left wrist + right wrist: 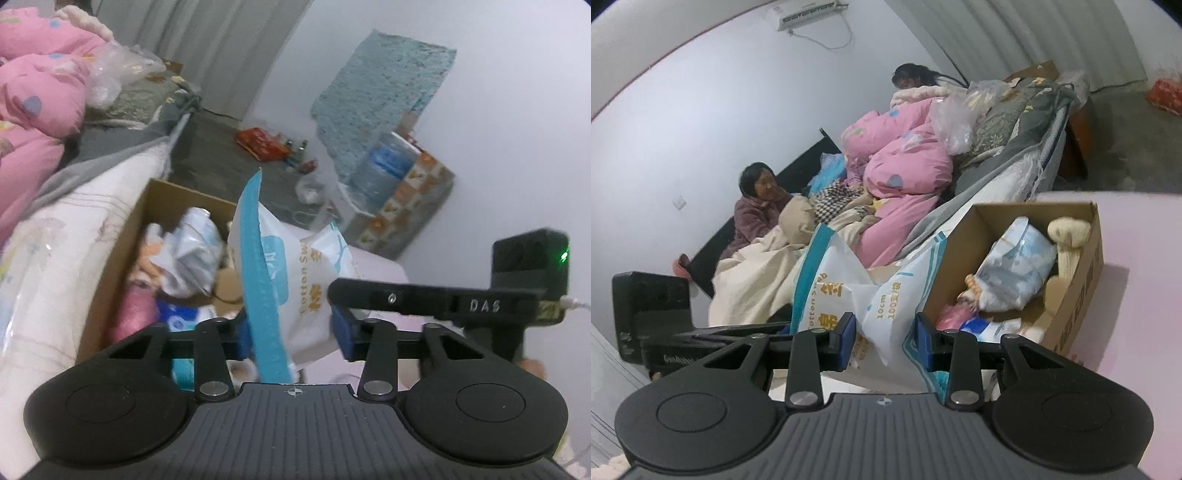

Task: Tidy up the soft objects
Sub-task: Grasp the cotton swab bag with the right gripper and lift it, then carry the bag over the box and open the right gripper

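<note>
Cotton-swab bag (886, 295) held upright, near cardboard box (1082, 266).
Right gripper (884, 343) clamps the bag, box just right; left gripper (291, 336) half-open astride its blue edge, grip unclear.

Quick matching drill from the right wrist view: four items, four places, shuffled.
Items
1. cotton swab bag
2. cardboard box
3. pink quilt
4. air conditioner

Places
a. high on the wall
b. between the jaws of the right tool
c. heaped on the bed
d. open-topped, with a blue-white packet inside

Pairs: 1-b, 2-d, 3-c, 4-a
</note>
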A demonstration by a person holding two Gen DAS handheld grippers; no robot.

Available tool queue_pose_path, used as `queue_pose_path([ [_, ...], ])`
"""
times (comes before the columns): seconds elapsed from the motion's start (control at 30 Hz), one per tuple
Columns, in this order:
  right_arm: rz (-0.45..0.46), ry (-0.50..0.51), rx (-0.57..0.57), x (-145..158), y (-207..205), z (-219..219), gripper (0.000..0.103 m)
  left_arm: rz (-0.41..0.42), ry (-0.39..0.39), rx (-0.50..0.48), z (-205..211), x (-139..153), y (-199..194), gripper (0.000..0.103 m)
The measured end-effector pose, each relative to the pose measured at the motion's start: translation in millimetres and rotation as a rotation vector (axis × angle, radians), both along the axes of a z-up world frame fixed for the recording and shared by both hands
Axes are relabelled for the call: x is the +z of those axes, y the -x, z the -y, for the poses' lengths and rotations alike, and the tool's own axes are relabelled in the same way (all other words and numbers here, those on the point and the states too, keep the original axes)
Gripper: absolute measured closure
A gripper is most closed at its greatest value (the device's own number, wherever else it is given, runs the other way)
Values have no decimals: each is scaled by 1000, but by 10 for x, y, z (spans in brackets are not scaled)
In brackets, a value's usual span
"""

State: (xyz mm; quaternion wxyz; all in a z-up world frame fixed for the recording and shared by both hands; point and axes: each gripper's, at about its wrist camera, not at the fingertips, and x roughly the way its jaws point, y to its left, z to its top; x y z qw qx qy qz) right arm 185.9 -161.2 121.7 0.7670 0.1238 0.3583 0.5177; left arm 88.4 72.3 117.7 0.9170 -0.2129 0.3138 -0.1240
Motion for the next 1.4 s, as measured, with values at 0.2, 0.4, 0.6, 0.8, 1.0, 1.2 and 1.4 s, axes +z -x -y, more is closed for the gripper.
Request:
queue_pose_path([
  [0.2, 0, 68, -28, -199, -377, -231, 95, -20, -44, 55, -81, -198, -382, 69],
  [0.4, -36, 141, -78, -506, -847, -419, 94, -84, -89, 103, -95, -451, -799, 75],
  [0.6, -36, 161, -166, -645, -1033, -271, 92, -116, -194, 96, 107, -557, -1162, 85],
  [0.8, -50, 78, -252, -620, -1065, 238, 84, -153, -330, 53, 391, -580, -1376, 85],
  [1.0, -50, 31, -281, -578, -1019, 582, 83, -187, -288, 45, 432, -591, -1449, 86],
  [1.2, -57, -3, -276, -587, -969, 713, 83, -161, -165, 97, 345, -500, -1526, 86],
  [1.4, -70, 1, -262, -650, -930, 717, 83, -269, -204, 78, 482, -773, -1588, 80],
])
